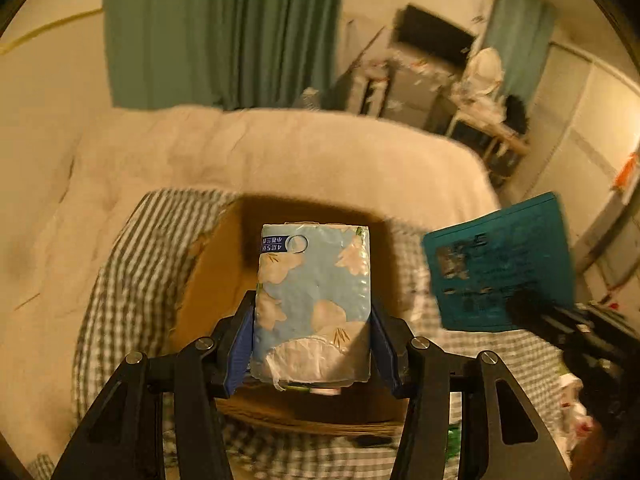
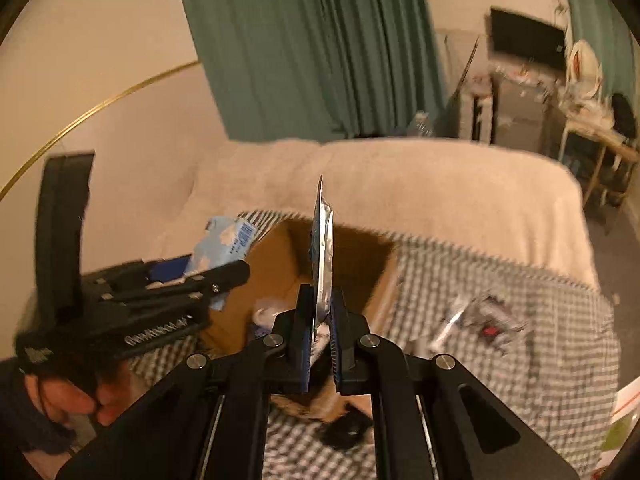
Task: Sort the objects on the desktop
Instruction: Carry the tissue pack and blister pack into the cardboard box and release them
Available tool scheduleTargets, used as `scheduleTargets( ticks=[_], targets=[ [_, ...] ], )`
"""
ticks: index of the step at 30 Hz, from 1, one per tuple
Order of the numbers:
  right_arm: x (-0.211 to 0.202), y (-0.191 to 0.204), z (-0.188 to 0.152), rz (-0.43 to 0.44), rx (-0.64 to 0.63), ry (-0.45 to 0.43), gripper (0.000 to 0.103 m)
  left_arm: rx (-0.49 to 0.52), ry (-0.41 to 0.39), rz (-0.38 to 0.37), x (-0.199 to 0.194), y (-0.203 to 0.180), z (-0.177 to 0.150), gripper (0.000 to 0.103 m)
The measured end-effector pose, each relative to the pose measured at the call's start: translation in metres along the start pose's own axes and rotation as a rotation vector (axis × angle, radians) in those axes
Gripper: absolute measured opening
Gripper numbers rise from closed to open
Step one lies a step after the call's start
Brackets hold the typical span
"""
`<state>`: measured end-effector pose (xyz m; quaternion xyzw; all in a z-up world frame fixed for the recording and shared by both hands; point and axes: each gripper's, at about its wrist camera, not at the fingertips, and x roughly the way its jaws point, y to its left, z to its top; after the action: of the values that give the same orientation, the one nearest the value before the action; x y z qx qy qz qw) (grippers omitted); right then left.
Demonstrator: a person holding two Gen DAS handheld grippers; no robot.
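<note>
The tissue pack (image 1: pixel 314 304), pale blue with cream flowers, sits upright between the blue pads of the left gripper (image 1: pixel 314 320), which presses on both its long sides at a half-wide spread. It hangs in the air above the open cardboard box (image 1: pixel 216 276). In the right wrist view the same pack (image 2: pixel 224 240) shows at the left, raised over the box's left wall.

The flat teal packet (image 1: pixel 500 260) is pinched near its lower edge by the right gripper (image 2: pixel 320 320), whose jaws are nearly closed on it. Seen edge-on from the right wrist, the packet (image 2: pixel 322 256) stands upright as a thin silvery blade, above the box's near side.

The box (image 2: pixel 280 276) rests on a green-and-white checked cloth (image 2: pixel 500 360). Its top is open; the far inside lies in shadow, and a pale object shows low inside near the closer wall, too blurred to name. Both held items are clear of the box walls.

Right of the box on the cloth lie small blurred items, one with a red spot (image 2: pixel 488 330), well apart from the box. A dark small object (image 2: pixel 346 428) lies just before its near edge. A cream blanket (image 2: pixel 420 184) spreads beyond the cloth, with green curtains (image 2: pixel 312 48) behind. A hand (image 2: pixel 80 400) grips the left tool at the lower left.
</note>
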<state>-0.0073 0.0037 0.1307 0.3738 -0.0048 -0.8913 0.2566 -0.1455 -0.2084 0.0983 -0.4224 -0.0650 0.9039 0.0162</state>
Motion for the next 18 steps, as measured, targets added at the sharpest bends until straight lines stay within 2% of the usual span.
scheduleTargets(
  ticks=[4,9,17,18],
  targets=[
    [0.039,0.011,-0.004,0.003,-0.02,0.065,0.007,-0.029,0.024,0.028,0.018,0.027,-0.006,0.053],
    [0.086,0.011,-0.016,0.008,-0.015,0.145,0.007,-0.023,0.068,0.059,0.043,0.041,-0.019,0.053],
    [0.126,-0.003,-0.022,0.018,0.012,0.216,0.007,-0.062,0.14,0.059,0.062,0.046,-0.032,0.054],
    [0.128,-0.001,-0.023,0.019,0.009,0.22,0.007,-0.057,0.147,0.058,0.062,0.045,-0.032,0.059]
  ],
)
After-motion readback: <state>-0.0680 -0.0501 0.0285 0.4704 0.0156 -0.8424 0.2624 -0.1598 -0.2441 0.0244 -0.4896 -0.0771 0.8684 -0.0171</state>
